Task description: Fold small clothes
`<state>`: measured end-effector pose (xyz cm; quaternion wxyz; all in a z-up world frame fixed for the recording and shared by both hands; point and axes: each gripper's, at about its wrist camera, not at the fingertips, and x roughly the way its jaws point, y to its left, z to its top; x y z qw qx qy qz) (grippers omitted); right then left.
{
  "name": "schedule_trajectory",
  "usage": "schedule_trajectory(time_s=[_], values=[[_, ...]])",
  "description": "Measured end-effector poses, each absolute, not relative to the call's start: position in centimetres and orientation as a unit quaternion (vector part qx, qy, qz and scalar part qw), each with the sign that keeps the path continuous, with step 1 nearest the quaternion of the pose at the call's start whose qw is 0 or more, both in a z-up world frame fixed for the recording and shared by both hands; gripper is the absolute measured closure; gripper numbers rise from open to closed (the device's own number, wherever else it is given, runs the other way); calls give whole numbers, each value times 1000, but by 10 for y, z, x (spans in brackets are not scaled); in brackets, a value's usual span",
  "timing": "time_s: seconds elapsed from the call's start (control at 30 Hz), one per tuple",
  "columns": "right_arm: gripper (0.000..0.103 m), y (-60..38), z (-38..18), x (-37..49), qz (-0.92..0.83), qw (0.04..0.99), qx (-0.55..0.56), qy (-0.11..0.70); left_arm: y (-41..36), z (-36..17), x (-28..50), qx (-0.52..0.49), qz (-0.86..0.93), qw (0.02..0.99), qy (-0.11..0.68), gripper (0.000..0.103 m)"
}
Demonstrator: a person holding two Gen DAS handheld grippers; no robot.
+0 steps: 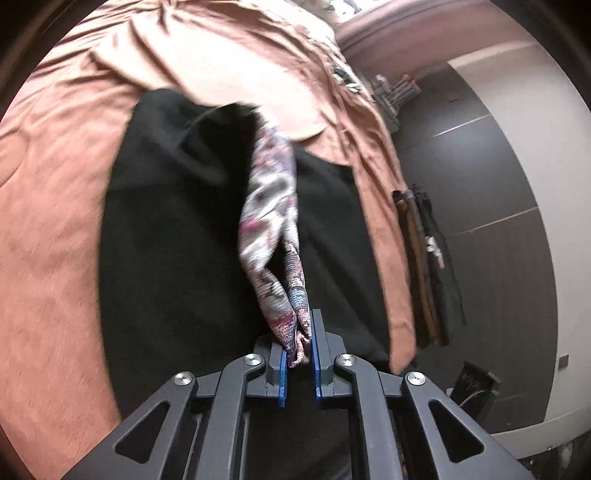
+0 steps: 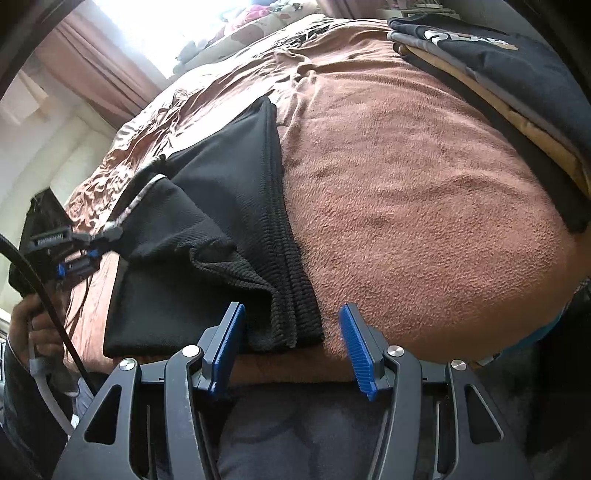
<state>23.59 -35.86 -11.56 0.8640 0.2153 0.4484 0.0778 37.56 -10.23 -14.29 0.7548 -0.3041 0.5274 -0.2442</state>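
While the right claw (image 2: 291,347) gapes empty, the left claw (image 1: 300,354) pinches patterned cloth (image 1: 269,221).

daylight pours in from a blown-out window (image 2: 155,26) at the top of the right wrist view, pure white glare there. left wrist view is smeared with motion blur across the patterned cloth (image 1: 269,221) and blanket (image 1: 55,221). both views bulge, dark vignette at the corners. soft shadows.
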Motion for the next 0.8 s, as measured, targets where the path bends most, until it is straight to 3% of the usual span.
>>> schedule_trajectory(time_s=[0.43,0.57,0.8], values=[[51,-365,-118,241,91,862,217,449,-142,-91,440,-287,-282,773,491,95],[61,-366,-120,243,94,860,218,452,-159,-90,464,-275,-284,774,495,95],[65,-367,-121,246,102,859,218,453,-179,-109,493,-266,-282,767,511,95]])
